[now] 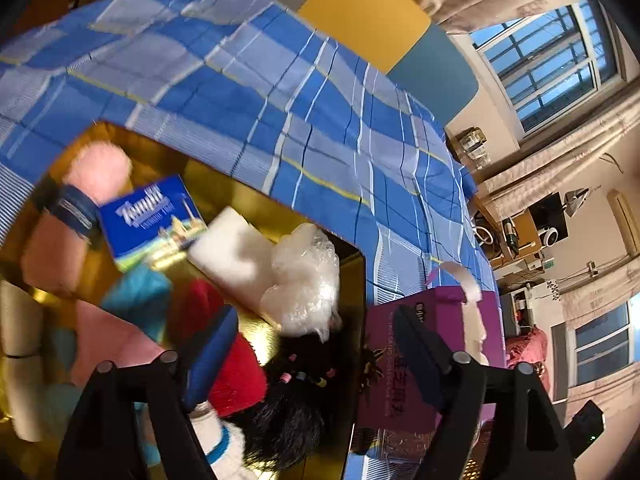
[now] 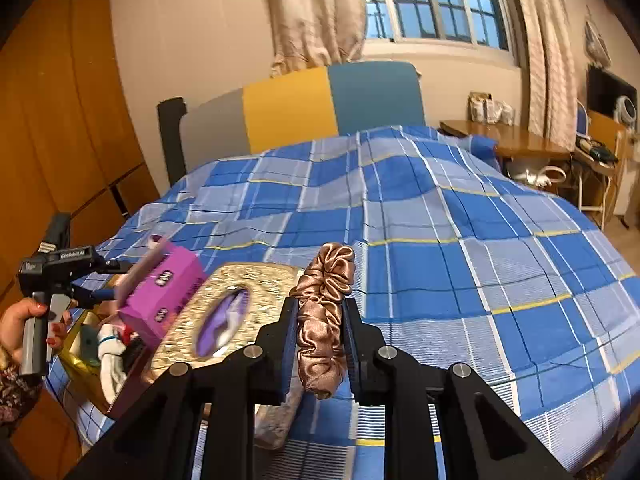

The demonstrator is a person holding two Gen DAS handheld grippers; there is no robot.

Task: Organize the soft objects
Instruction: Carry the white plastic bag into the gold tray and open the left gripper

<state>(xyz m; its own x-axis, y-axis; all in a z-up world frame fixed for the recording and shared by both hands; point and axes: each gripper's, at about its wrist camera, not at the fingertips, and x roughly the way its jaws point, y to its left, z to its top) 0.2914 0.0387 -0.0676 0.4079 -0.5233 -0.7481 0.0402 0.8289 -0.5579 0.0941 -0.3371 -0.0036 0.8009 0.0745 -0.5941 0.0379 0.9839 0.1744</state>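
Note:
My right gripper is shut on a brown satin scrunchie, held upright above the blue plaid bed. My left gripper stands wide open over a gold box of soft things: a pink fluffy piece, a blue tissue pack, a white sponge, crumpled clear wrap, a red plush and a black fuzzy toy. Nothing is pinched between its fingers. A purple tissue box lies tilted behind its right finger. The right wrist view shows the left gripper beside that purple box.
A glittery gold lid with an oval window lies on the bed beside the gold box. A person's hand grips the left tool. A yellow and teal headboard stands behind; a desk is at the right.

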